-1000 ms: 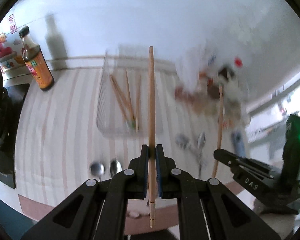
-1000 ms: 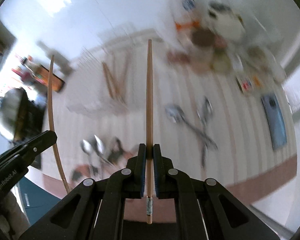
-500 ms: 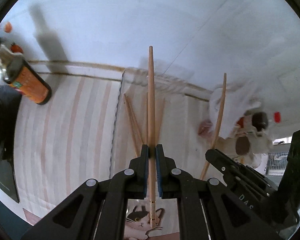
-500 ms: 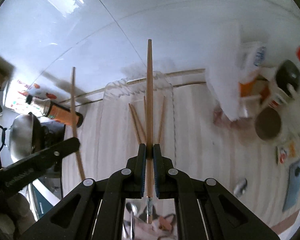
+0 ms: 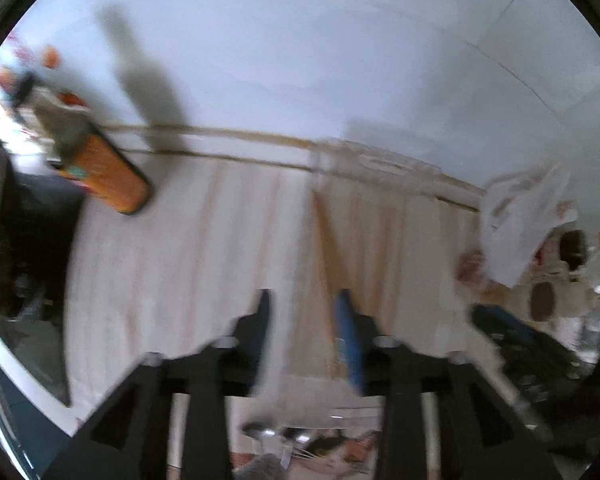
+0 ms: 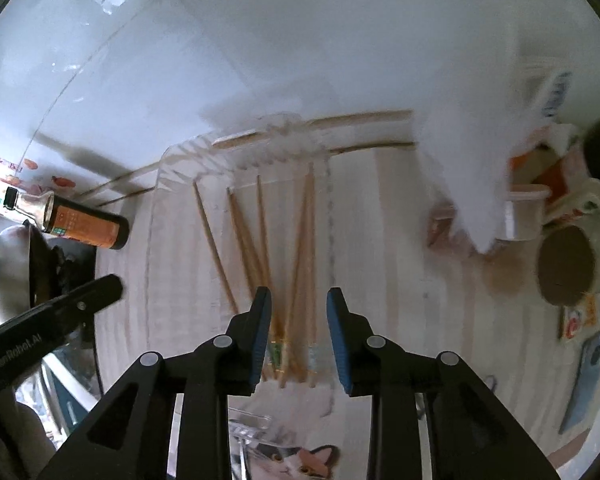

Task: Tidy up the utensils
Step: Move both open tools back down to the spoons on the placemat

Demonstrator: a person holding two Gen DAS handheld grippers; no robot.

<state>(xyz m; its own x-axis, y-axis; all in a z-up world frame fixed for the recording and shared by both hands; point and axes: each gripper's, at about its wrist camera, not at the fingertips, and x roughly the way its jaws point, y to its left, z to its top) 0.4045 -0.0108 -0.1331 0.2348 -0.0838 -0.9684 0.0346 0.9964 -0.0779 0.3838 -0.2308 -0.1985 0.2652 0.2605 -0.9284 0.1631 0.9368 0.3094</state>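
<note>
I am hovering both the left gripper (image 5: 302,334) and right gripper (image 6: 298,334), jaws just opening and empty, over the chopsticks (image 6: 278,256) in the clear tray (image 6: 160,184) at the tabletop's back edge, risking scattering the crossed sticks by nudging them.

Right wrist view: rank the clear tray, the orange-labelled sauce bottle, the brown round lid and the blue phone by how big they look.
1. clear tray, clearly largest.
2. orange-labelled sauce bottle.
3. brown round lid and blue phone: too alike to separate, and the fisheye stretches the phone at the edge.
</note>
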